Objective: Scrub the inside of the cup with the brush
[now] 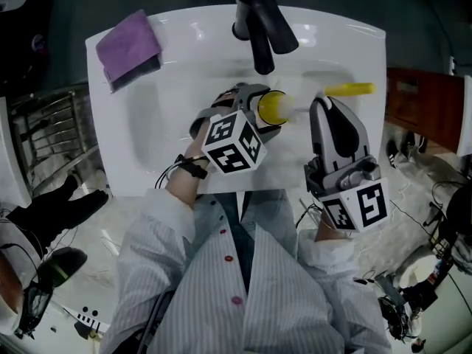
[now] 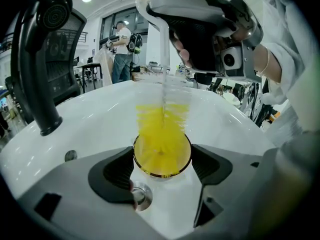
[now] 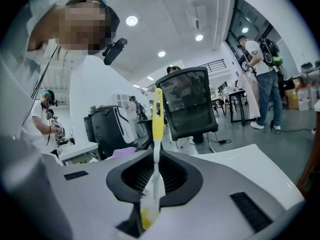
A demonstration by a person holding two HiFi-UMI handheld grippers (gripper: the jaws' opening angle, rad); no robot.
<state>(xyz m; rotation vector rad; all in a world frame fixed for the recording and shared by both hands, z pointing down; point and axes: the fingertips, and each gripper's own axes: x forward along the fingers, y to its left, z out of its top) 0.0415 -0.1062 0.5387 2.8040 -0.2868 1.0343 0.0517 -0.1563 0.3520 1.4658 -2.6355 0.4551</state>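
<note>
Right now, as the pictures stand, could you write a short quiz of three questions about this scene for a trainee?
1. True or false: the left gripper is shut on the yellow cup.
2. Where is the bristle end of the brush? A) reaching into the cup B) lying on the purple cloth C) resting under the tap
3. Fill the gap: the right gripper is shut on the brush's ____.
Key: 1 true; 2 A; 3 handle.
</note>
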